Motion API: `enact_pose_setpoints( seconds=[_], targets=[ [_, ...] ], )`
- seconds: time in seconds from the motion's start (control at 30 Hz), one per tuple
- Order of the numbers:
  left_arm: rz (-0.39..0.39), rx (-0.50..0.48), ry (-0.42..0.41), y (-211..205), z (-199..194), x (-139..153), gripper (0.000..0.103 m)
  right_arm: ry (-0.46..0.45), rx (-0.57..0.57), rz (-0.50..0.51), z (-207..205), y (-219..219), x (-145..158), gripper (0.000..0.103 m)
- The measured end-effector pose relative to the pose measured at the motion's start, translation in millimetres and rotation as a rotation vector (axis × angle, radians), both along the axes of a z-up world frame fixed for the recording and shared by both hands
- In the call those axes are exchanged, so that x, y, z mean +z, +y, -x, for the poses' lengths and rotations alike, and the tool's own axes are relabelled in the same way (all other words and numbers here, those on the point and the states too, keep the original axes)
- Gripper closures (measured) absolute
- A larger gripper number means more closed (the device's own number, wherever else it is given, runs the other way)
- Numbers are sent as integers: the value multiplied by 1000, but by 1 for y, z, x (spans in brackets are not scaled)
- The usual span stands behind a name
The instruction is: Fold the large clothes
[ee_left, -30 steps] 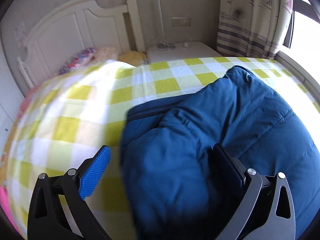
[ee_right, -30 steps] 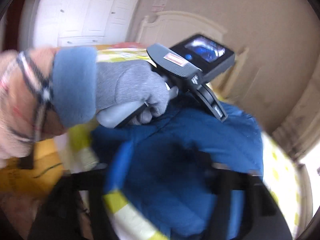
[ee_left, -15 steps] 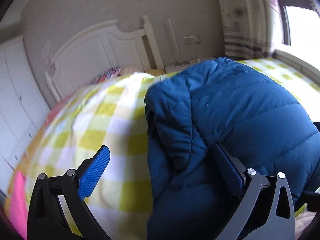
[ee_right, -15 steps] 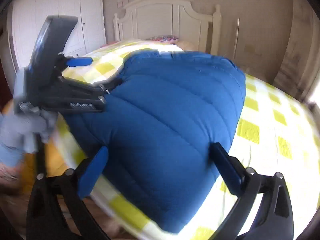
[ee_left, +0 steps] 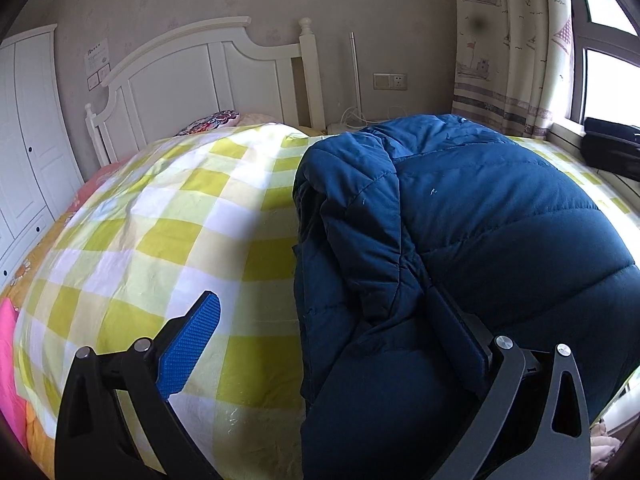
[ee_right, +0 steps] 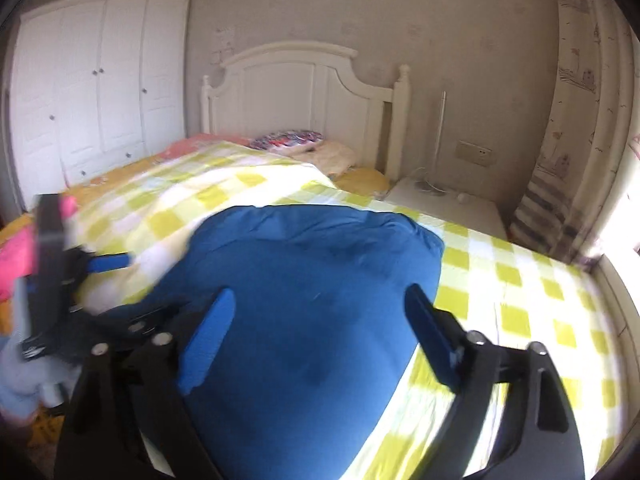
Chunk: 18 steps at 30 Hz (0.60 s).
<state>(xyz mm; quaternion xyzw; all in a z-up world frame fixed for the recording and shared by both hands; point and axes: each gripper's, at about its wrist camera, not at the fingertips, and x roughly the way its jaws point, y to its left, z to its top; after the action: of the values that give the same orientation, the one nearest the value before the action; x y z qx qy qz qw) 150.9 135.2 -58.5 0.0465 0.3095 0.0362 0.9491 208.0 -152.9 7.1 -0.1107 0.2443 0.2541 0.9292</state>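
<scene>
Now | navy puffer jacket (ee_left: 500, 240) bundled on checked quilt (ee_left: 160, 240), long axis toward headboard (ee_left: 192, 72) | left gripper (ee_left: 320, 336) spread at its left edge, nearer | right gripper (ee_right: 320, 332) spread above it, gripping nothing.

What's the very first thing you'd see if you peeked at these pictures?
A big puffy blue jacket heaped on the yellow-and-white checked bedspread. The left tongs and right tongs both gape open at the near edge of it. Behind stands a white headboard.
</scene>
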Motion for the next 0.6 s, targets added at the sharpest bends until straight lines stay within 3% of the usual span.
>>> enact_pose_setpoints(
  seconds=[0.03,0.1,0.17,0.4,0.47,0.53,0.6],
  targets=[
    [1,0,0,0,-1,0,4,26,-3,28,-10,6,-8,29],
    [4,2,6,2,-2,-1,4,132,11,65,-35,16,-37,29],
    [20,-8,6,3,-2,-3,4,146,16,35,-36,8,-39,29],
    [35,-2,0,4,-1,-4,4,106,0,153,-53,32,-11,29],
    [63,-7,10,8,-2,-3,4,129,-5,158,-66,42,-16,26],
    [149,-40,52,20,-8,-1,4,185,-14,141,-76,42,-25,22],
    [354,-84,149,46,-22,-6,4,206,-5,44,-75,23,-24,14]
  ],
)
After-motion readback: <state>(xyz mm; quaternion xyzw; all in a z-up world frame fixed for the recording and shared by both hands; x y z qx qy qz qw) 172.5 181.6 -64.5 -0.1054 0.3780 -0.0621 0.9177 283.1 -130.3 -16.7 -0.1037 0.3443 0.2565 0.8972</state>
